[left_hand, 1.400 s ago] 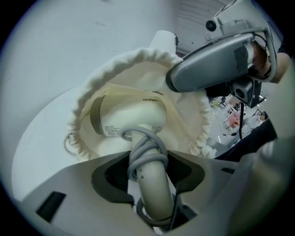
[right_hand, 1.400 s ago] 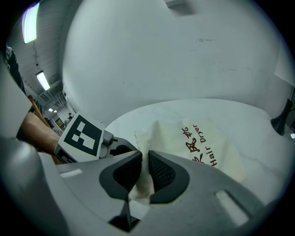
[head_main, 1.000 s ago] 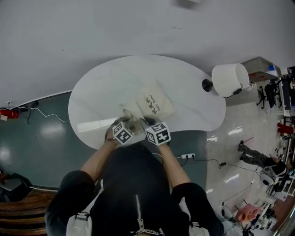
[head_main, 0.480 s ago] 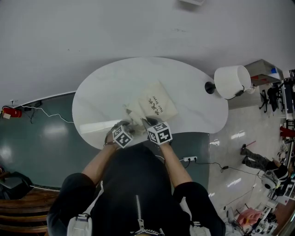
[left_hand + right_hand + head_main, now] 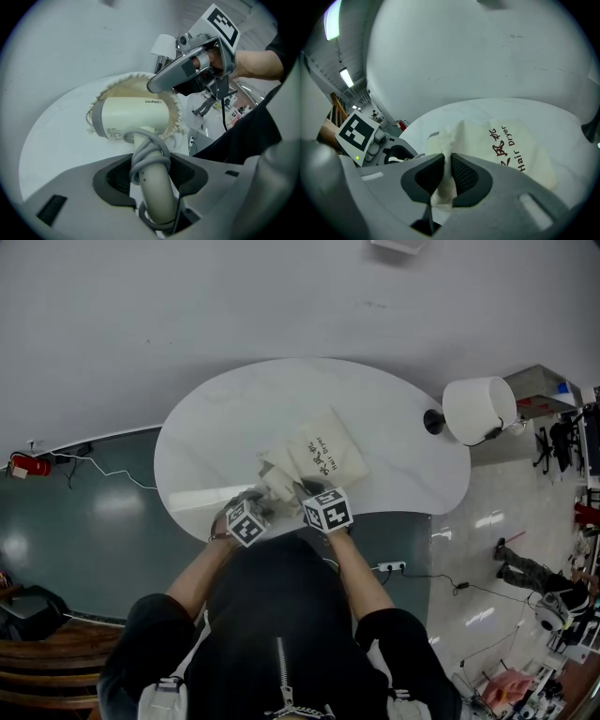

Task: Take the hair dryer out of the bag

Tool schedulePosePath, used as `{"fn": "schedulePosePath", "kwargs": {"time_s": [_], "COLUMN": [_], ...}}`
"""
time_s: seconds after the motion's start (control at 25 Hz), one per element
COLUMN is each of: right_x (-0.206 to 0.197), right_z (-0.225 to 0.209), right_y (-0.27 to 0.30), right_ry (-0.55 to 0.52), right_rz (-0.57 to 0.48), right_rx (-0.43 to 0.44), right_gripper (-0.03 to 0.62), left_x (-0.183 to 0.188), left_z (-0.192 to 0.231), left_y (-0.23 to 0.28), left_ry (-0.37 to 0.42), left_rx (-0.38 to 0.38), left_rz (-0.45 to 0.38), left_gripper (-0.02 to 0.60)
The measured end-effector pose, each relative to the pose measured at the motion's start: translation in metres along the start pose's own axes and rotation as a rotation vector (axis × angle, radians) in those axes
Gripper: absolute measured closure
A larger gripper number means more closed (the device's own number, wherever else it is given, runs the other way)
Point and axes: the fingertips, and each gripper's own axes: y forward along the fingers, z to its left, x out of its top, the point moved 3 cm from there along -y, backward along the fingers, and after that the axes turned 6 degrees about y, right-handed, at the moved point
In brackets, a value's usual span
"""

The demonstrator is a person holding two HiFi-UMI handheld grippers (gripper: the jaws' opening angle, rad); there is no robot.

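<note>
A cream hair dryer [image 5: 133, 115] with a grey cord wound round its handle lies on the white table [image 5: 234, 418]. Its barrel still sits partly inside the frilled mouth of the cream cloth bag [image 5: 176, 112]. My left gripper [image 5: 150, 176] is shut on the dryer's handle. My right gripper [image 5: 446, 176] is shut on a fold of the bag's edge, and the printed bag [image 5: 501, 145] stretches away behind it. In the head view the bag [image 5: 323, 456] lies mid-table, with the left gripper [image 5: 261, 504] and right gripper [image 5: 305, 493] side by side at its near end.
The table's near edge runs just under both hands. A white-shaded lamp [image 5: 478, 409] stands at the table's right end. On the floor lie a power strip [image 5: 392, 566] with its cable and a red object [image 5: 23, 463] at far left.
My left gripper has drawn back toward the near edge with the dryer's handle, pulling the dryer further out of the bag. The right gripper has kept its hold on the bag.
</note>
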Motion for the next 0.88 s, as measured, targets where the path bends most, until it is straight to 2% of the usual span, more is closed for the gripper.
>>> {"fn": "schedulePosePath", "kwargs": {"time_s": [0.24,0.56,0.88], "right_x": [-0.001,-0.007,-0.019], "right_z": [0.002,0.002,0.000], "right_y": [0.009,0.022,0.043], "right_ry": [0.004,0.000,-0.004], "right_rz": [0.015,0.050,0.076], "right_rx": [0.010,0.015,0.018], "right_gripper": [0.559,0.559,0.557], "left_x": [-0.015,-0.038,-0.044], "left_z": [-0.003,-0.003,0.004], "left_y": [-0.015,-0.033,-0.056], "left_ry": [-0.030,-0.127,-0.243], "left_rx": [0.009,0.049,0.114], "left_rz": [-0.002,-0.019,-0.098], "left_gripper": [0.359,0.359,0.357]}}
